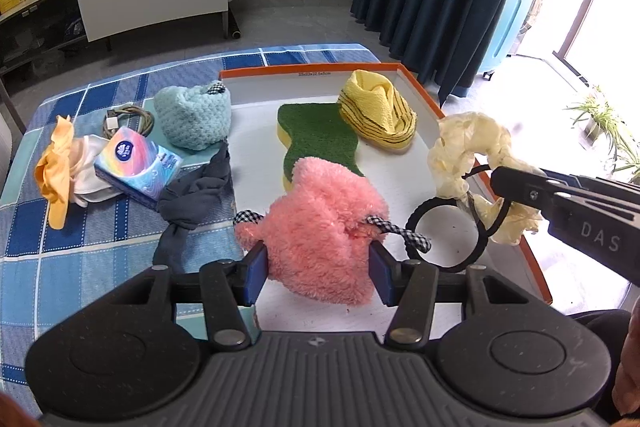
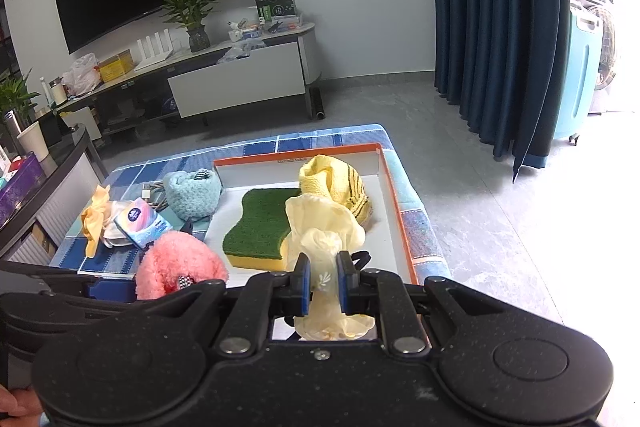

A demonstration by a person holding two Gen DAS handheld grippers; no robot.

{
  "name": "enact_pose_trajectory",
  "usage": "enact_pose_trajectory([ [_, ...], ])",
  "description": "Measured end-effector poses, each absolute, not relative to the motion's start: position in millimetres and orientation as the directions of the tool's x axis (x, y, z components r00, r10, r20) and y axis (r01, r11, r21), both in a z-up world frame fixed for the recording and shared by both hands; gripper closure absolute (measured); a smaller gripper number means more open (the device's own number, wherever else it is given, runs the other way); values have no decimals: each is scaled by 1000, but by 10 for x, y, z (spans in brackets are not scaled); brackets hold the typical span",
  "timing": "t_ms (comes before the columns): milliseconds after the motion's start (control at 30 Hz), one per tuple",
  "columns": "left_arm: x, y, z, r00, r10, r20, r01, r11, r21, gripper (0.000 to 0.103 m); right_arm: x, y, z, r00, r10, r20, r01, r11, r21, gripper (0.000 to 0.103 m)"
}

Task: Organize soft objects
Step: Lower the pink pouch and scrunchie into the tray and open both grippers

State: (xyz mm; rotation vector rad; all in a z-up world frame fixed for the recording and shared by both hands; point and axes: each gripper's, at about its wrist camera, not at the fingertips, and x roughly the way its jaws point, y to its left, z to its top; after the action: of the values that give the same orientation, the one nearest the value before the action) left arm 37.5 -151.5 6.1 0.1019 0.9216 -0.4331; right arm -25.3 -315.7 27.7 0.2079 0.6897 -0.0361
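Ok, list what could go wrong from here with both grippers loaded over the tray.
1. The black hair tie dangles loose from the cream scrunchie that the right gripper pinches; it may snag or drop outside the tray.
2. The pink fluffy cloth bulges past the left gripper; it could slip out.

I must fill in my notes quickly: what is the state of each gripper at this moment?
Left gripper: closed on the pink fluffy cloth.
Right gripper: closed on the cream scrunchie, with a black hair tie hanging from it.
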Motion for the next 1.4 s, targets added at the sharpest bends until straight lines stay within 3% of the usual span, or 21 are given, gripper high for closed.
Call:
enact_pose_trajectory([
  [600,486,-1713,-128,467,-344,-815,437,891,-125,49,72,-3321,66,742,25,-670,113,980,162,81],
  [667,493,-1736,-140,461,-351,-815,446,886,-129,48,94,-3328,63,740,15,-672,116,982,150,62],
  [800,485,-1778,-158,437,-388,-811,472,867,-161,47,98,-3353,102,751,-6,-660,127,983,136,46],
  [1133,433,-1742,-90,457,-381,-804,459,875,-153,20,33,-3304,205,772,-13,-635,125,983,132,42],
  [1400,443,-1512,40,531,-278,-801,360,929,-84,5,12,-3102,283,782,6,-623,90,988,123,30],
])
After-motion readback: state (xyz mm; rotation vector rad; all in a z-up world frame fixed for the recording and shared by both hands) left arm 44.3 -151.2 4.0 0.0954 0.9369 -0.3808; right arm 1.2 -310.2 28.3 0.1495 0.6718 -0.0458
